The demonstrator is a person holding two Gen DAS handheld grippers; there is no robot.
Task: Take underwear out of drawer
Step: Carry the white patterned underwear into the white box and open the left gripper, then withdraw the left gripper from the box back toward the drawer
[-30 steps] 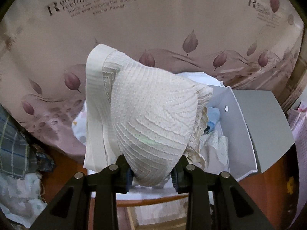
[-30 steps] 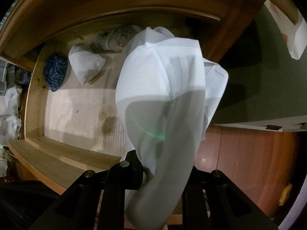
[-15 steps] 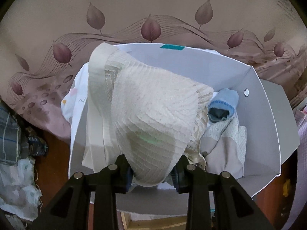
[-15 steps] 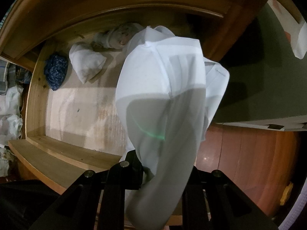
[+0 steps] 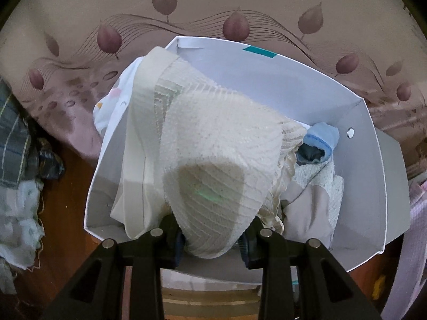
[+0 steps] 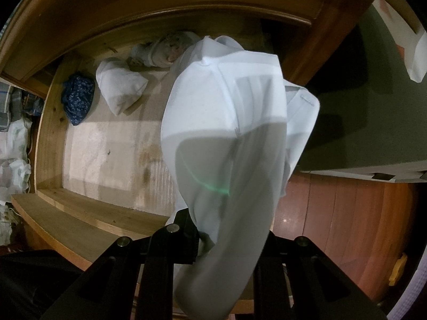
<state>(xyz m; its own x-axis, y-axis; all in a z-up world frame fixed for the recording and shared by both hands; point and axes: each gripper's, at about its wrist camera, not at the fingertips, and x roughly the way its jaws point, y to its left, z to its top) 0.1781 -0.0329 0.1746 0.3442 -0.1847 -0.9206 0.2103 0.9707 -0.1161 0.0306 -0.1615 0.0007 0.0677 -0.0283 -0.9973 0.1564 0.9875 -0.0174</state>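
The drawer lies open below, with a white bundle, a blue bundle and a patterned roll left at its back. The white box already holds clothes. The left hand-held gripper is clamped on cream briefs over the box; released here, their band could snag on the box's near wall. The right hand-held gripper, pinched on white briefs above the drawer's edge, might drop them back in.
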